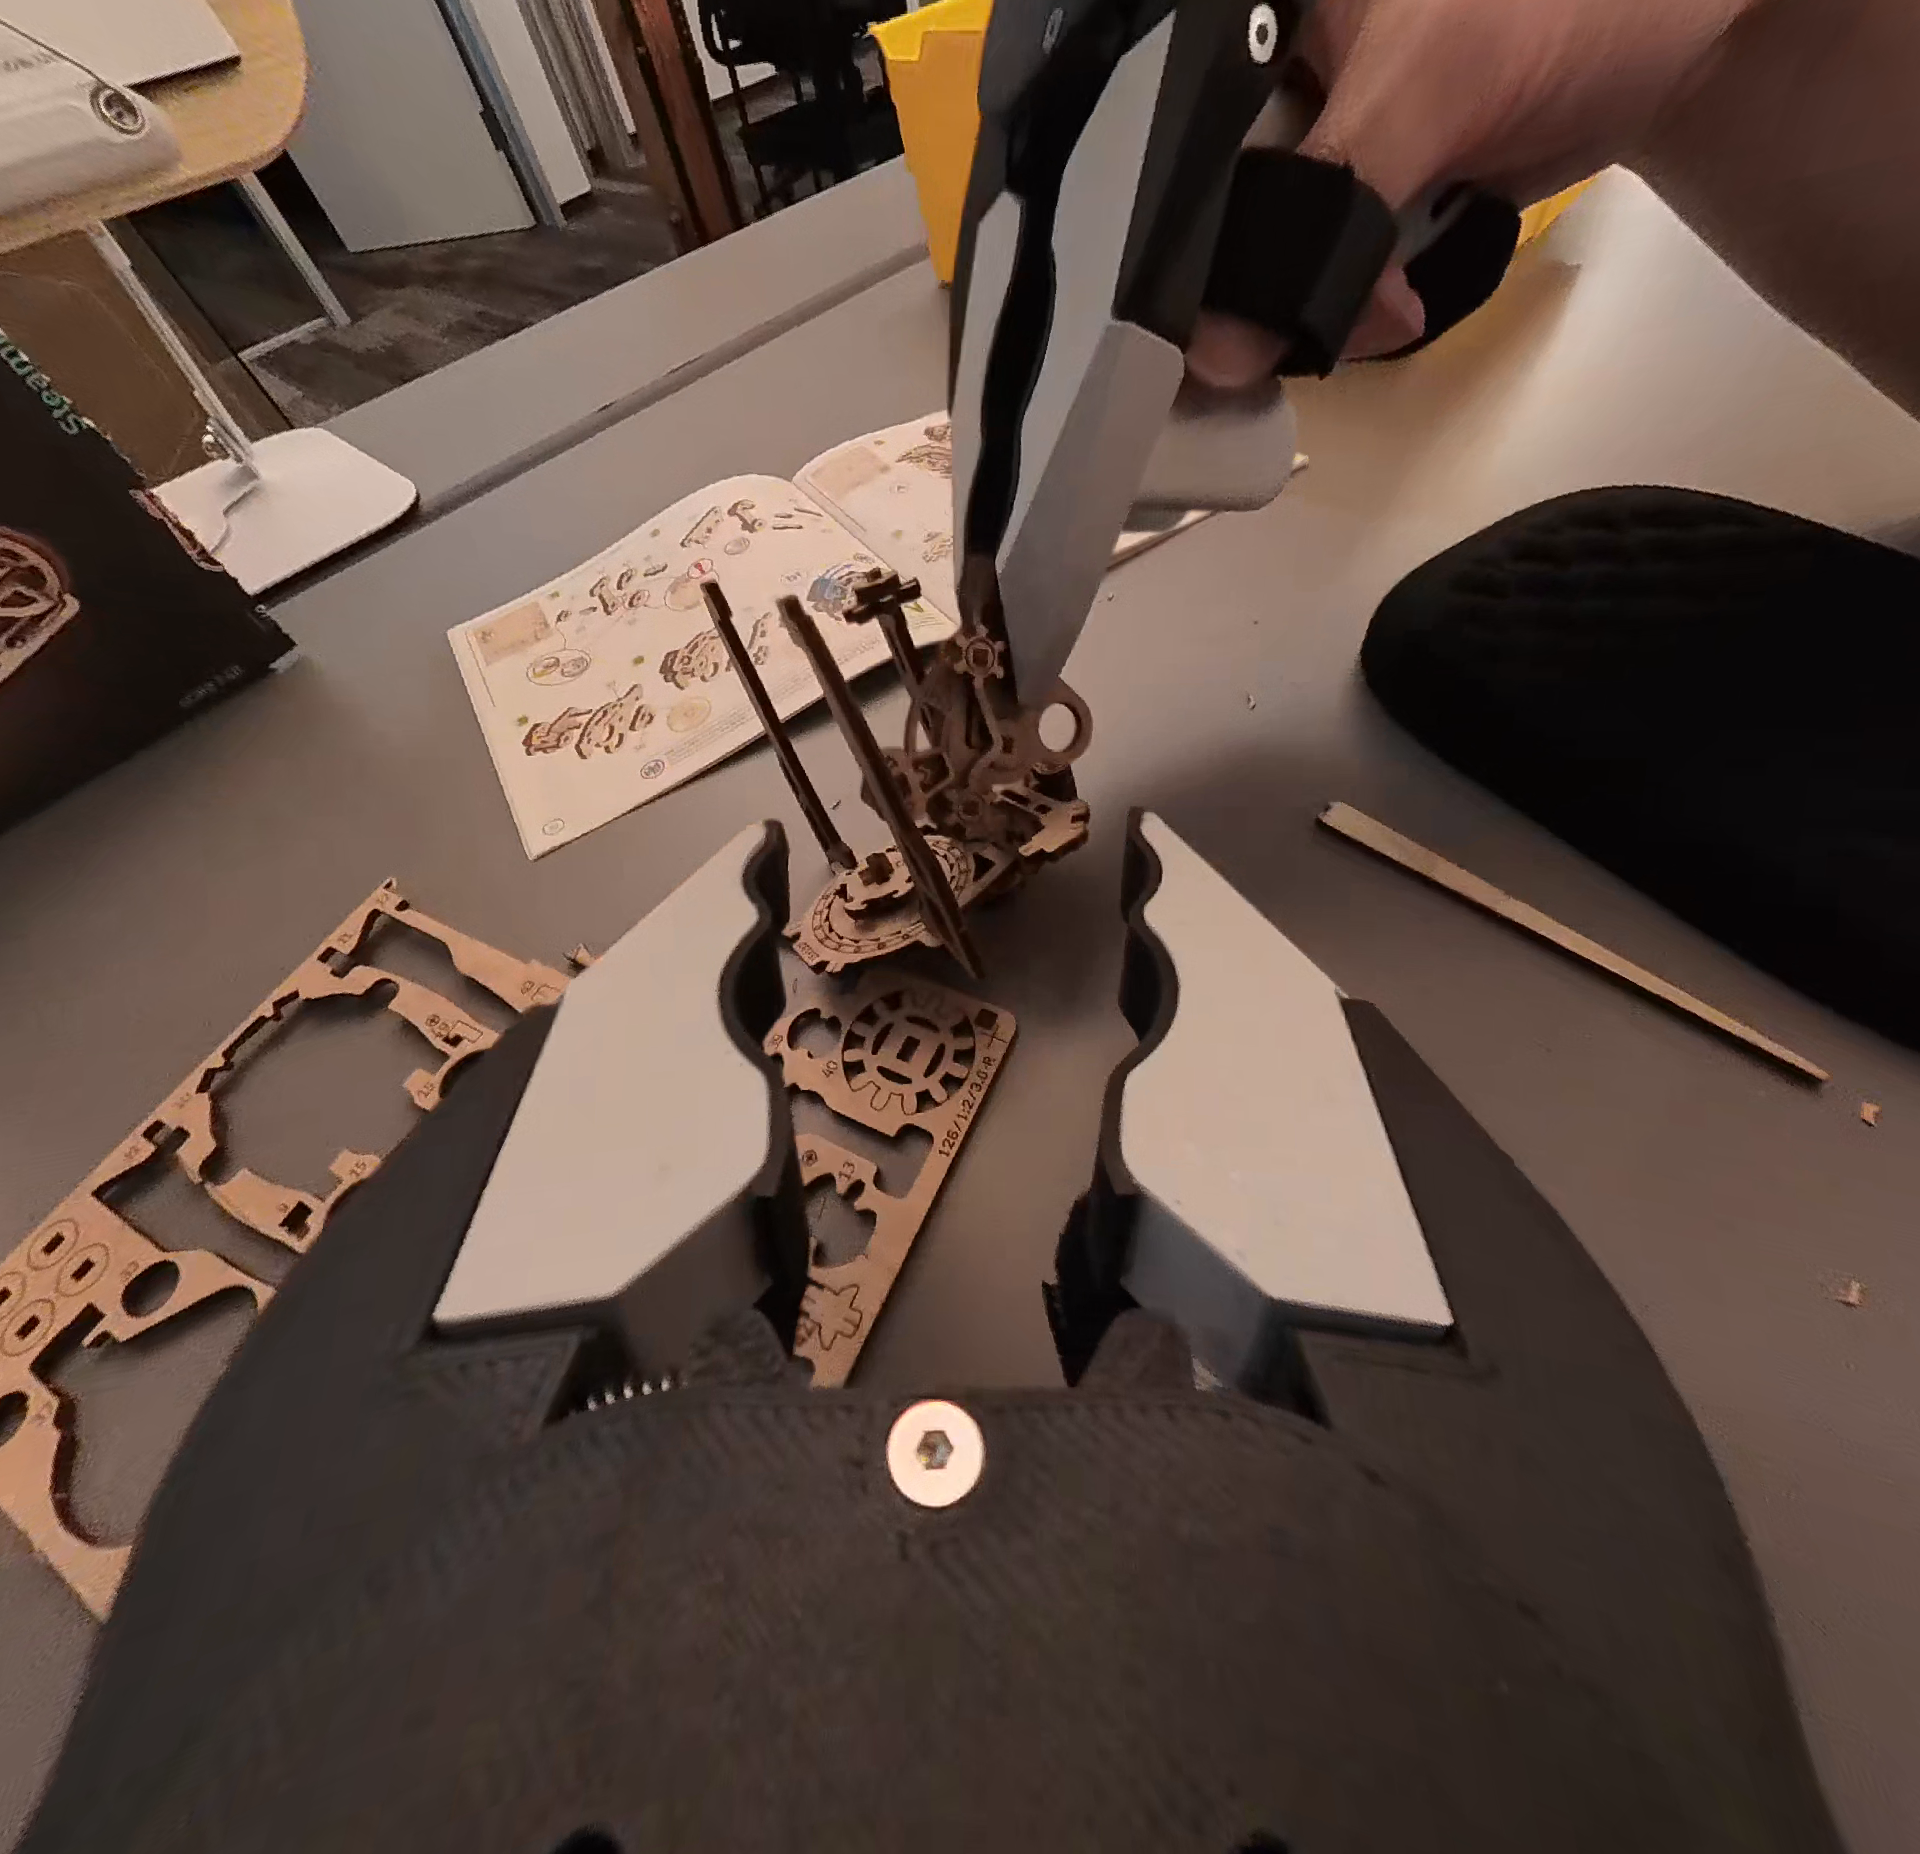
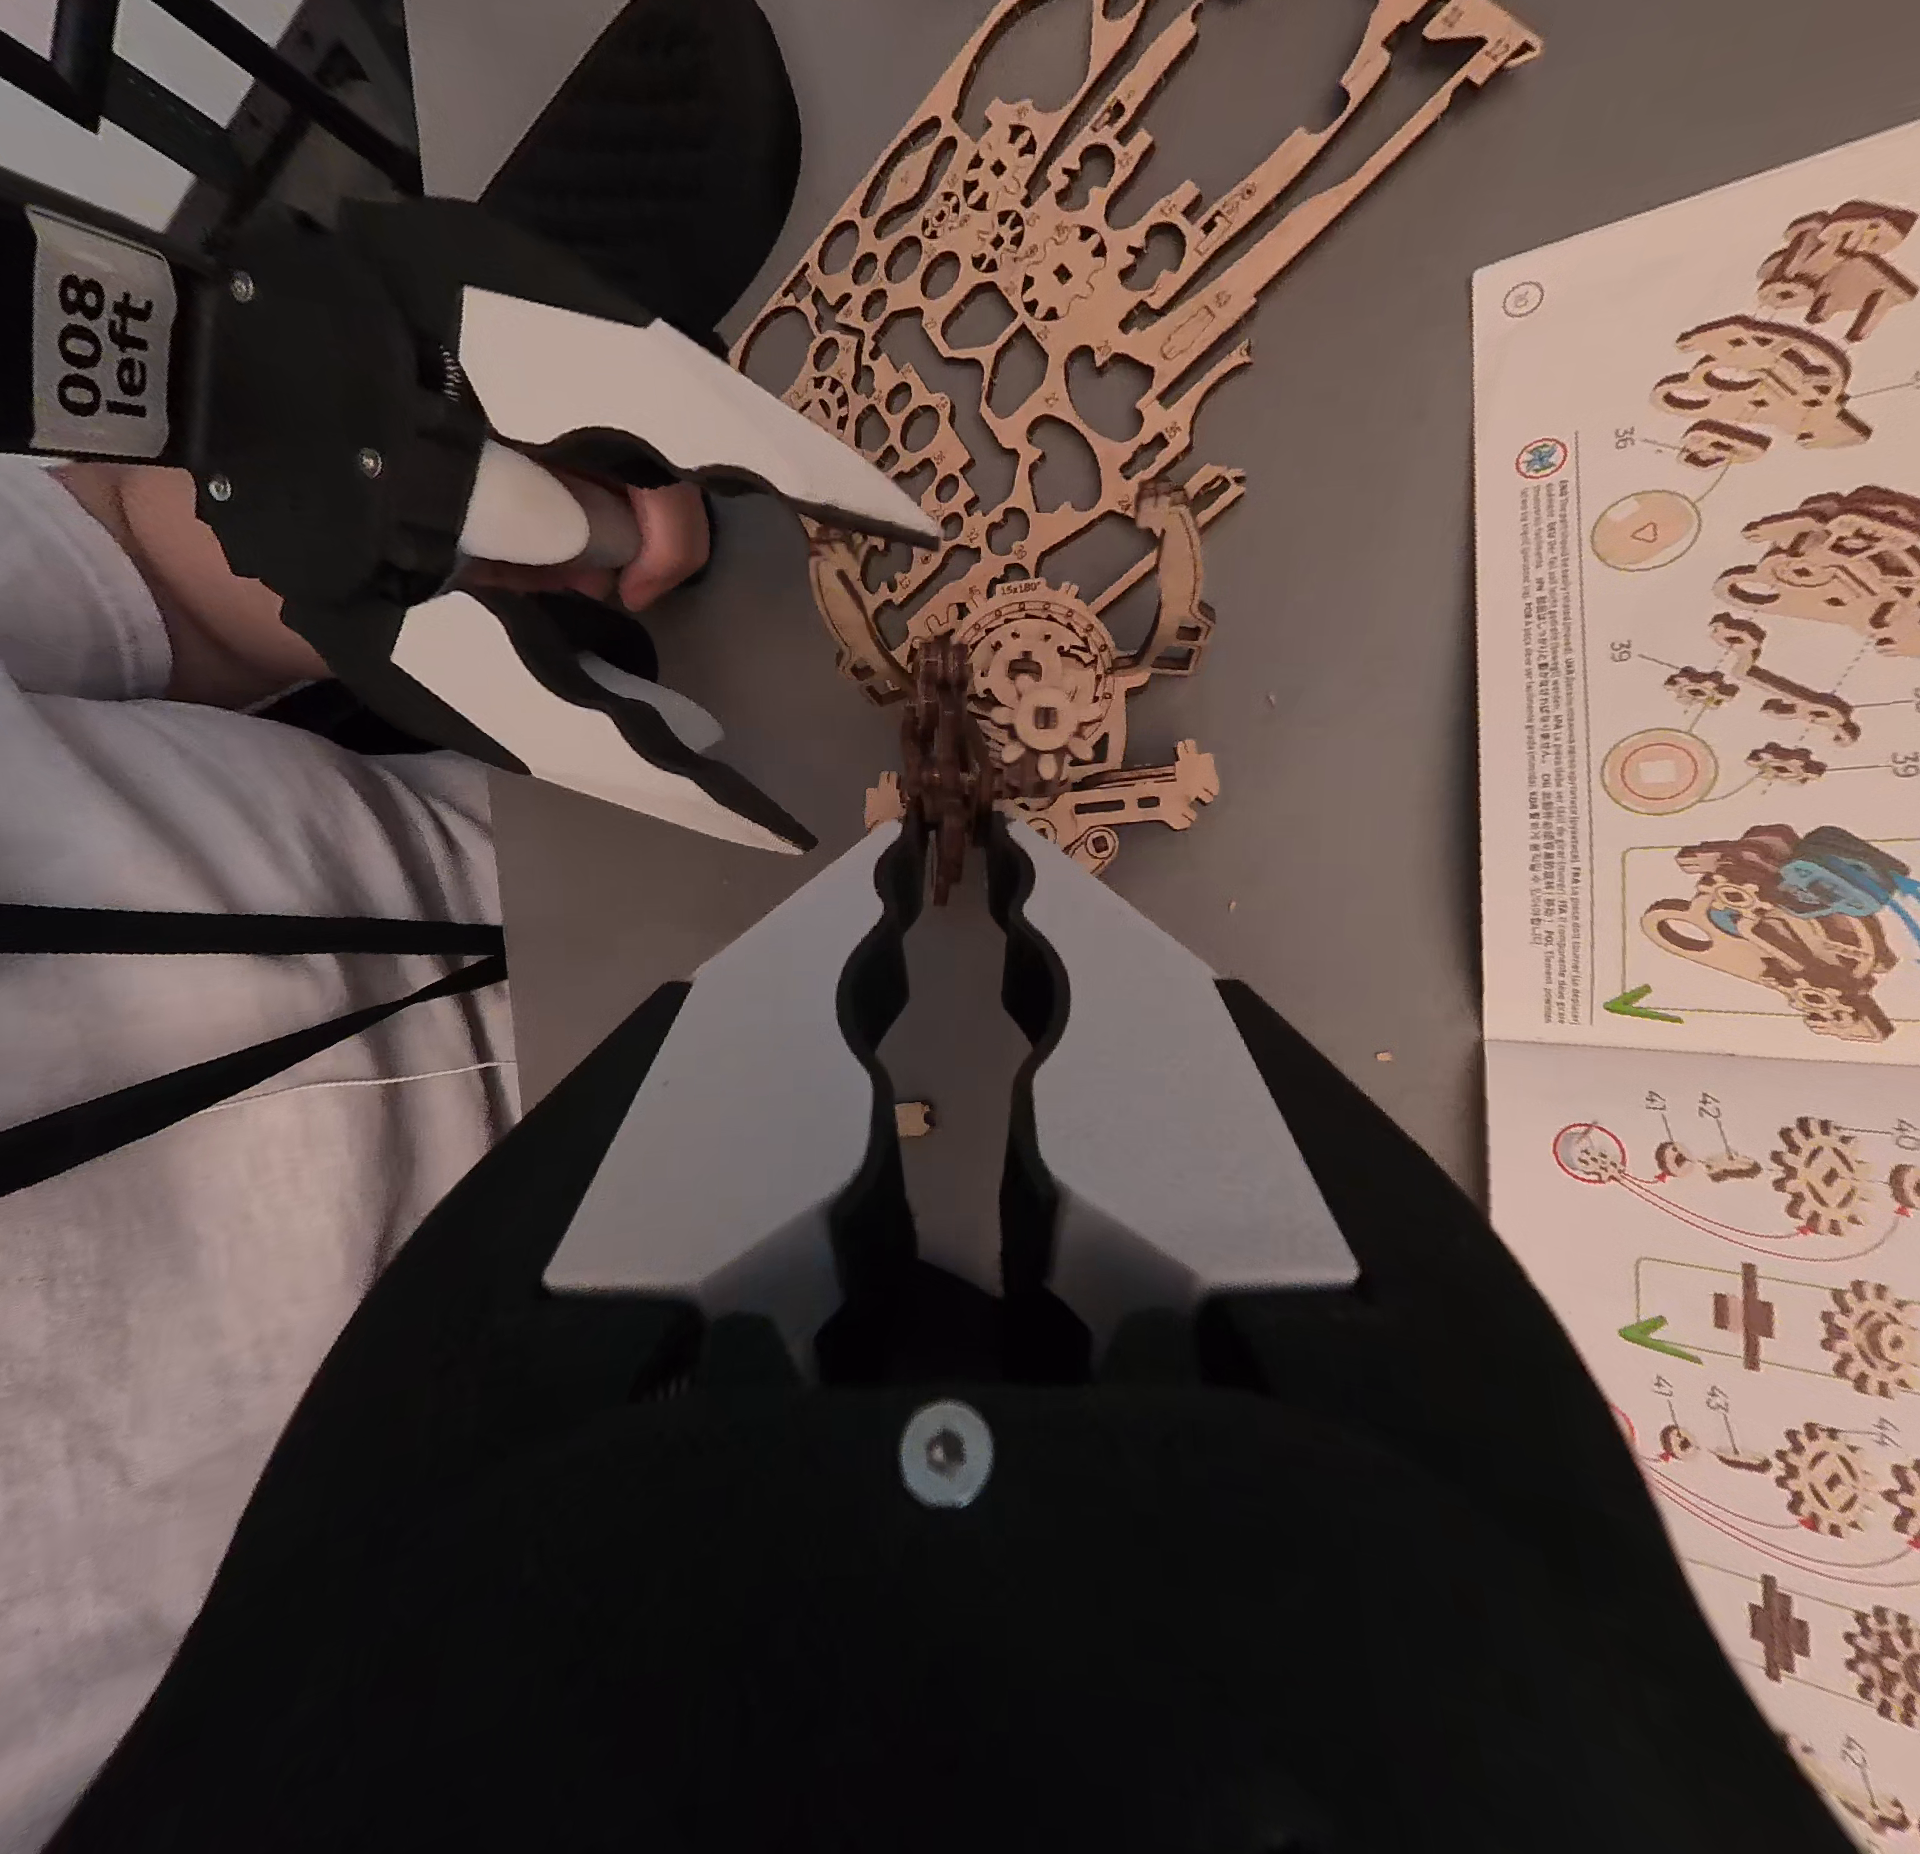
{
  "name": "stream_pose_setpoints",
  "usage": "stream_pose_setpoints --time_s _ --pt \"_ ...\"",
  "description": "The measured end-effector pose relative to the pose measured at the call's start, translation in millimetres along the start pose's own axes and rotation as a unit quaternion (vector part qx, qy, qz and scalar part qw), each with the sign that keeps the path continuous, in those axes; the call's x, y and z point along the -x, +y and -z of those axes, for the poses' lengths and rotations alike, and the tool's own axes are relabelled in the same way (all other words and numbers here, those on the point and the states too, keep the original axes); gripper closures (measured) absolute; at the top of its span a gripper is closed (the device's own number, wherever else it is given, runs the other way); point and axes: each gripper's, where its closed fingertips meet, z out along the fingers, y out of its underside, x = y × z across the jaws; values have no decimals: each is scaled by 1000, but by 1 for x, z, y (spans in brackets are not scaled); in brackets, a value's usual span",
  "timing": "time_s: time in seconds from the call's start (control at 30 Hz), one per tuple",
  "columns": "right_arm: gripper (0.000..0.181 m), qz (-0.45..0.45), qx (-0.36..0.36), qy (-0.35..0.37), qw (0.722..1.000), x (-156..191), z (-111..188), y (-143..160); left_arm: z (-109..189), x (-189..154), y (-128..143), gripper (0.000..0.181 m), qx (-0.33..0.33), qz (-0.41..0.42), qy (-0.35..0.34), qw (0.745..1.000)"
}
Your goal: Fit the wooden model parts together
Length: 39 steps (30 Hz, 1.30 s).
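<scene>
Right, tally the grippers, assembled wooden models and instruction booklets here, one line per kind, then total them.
Grippers: 2, the left gripper open and the right gripper clamped on the model
Wooden model: 1
Instruction booklet: 1
Total: 4
</scene>
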Motion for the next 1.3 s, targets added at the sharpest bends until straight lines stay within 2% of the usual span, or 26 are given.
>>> stream_pose_setpoints --time_s 0.1,0.5,0.63,0.73,0.9,1.0,1.13,1.3 --pt "171 0 5 -6 1000 0 -1 2 -4 -3 2 122 9 -5 10 1000" --pt "171 16 16 18 1000 -4 -1 1 -21 4 18 107 80 -27 -33 996" --pt "171 30 41 50 997 -6 -1 3 -24 6 18 112 82 -7 -22 996" --pt "171 47 53 76 995 -6 1 1 -23 5 18 127 79 -2 -8 997" --pt "171 30 50 90 994 -6 2 -2 -21 6 15 134 66 -6 -8 998" --pt "171 4 46 82 996 -8 3 4 -25 3 16 132 74 -32 -13 997" --pt "171 -45 13 41 998 -10 8 9 -32 2 18 138 90 -62 -27 994" --pt "171 -105 -43 -18 993 -18 21 12 -42 1 6 139 65 -67 -21 995"
